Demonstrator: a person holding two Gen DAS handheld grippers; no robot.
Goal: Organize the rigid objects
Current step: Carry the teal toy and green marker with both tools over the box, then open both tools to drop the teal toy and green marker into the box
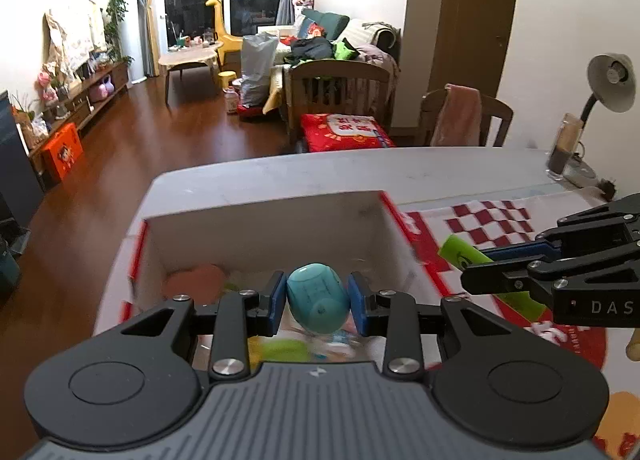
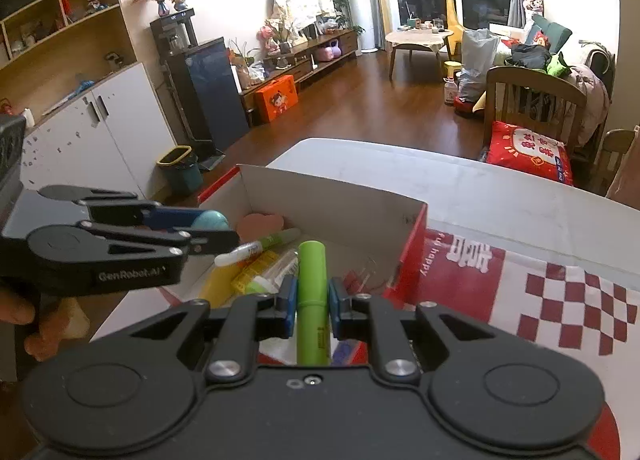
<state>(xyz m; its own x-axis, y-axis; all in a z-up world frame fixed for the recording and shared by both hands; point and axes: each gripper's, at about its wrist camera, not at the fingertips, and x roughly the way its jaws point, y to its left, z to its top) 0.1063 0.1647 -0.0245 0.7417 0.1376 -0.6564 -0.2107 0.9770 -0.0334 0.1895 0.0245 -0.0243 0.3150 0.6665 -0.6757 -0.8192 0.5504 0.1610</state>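
Observation:
A white cardboard box with red outer sides [image 1: 360,216] [image 2: 412,236] stands open on the table. My left gripper [image 1: 318,298] is shut on a small teal cup-like toy [image 1: 318,296], held over the box; the same gripper [image 2: 216,232] and toy [image 2: 210,220] show at the left of the right wrist view. My right gripper [image 2: 313,306] is shut on a lime-green tube [image 2: 313,292], at the box's near right edge; it appears from the side [image 1: 476,268] with the tube [image 1: 464,254]. Inside the box lie a pink heart shape [image 2: 260,224], a green marker [image 2: 260,246] and a yellow tube [image 2: 220,284].
A red-and-white checked cloth [image 2: 568,300] covers the table right of the box. A desk lamp [image 1: 608,80] and a glass [image 1: 562,148] stand at the far right corner. Wooden chairs [image 1: 340,92] sit beyond the far edge. A hand [image 2: 24,312] grips the left tool.

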